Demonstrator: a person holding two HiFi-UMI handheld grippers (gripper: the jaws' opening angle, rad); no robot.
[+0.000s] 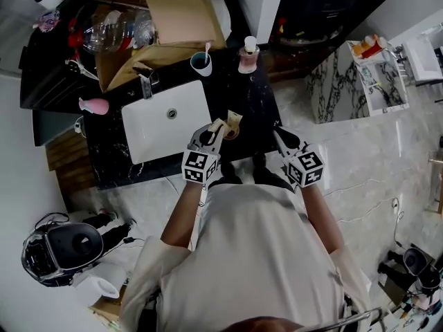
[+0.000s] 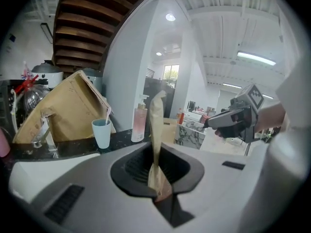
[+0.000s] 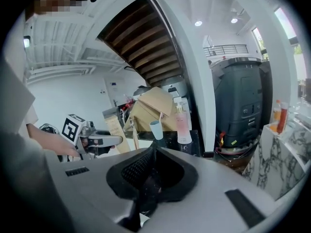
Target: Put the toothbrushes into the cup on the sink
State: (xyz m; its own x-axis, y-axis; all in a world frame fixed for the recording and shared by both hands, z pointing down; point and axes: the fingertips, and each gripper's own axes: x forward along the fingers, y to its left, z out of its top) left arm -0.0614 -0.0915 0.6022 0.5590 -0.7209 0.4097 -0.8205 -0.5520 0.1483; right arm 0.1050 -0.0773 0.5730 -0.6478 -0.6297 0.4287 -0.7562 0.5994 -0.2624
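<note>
A light blue cup (image 1: 201, 63) with one pink-and-white toothbrush (image 1: 207, 48) in it stands on the black counter (image 1: 256, 99) behind the white sink (image 1: 166, 120). My left gripper (image 1: 220, 126) hovers over the counter's front edge, shut on a long tan paper toothbrush packet (image 1: 232, 122). In the left gripper view the packet (image 2: 156, 125) stands upright between the jaws, with the cup (image 2: 102, 133) far to its left. My right gripper (image 1: 279, 131) is to the right, near the counter's front corner, shut and holding nothing. The right gripper view shows the cup (image 3: 156, 129) ahead.
A pink pump bottle (image 1: 249, 55) stands right of the cup. A faucet (image 1: 146, 82) and a brown cardboard box (image 1: 173, 12) sit behind the sink. A pink object (image 1: 95, 105) lies at the sink's left. A marble-sided stand (image 1: 346, 81) is to the right.
</note>
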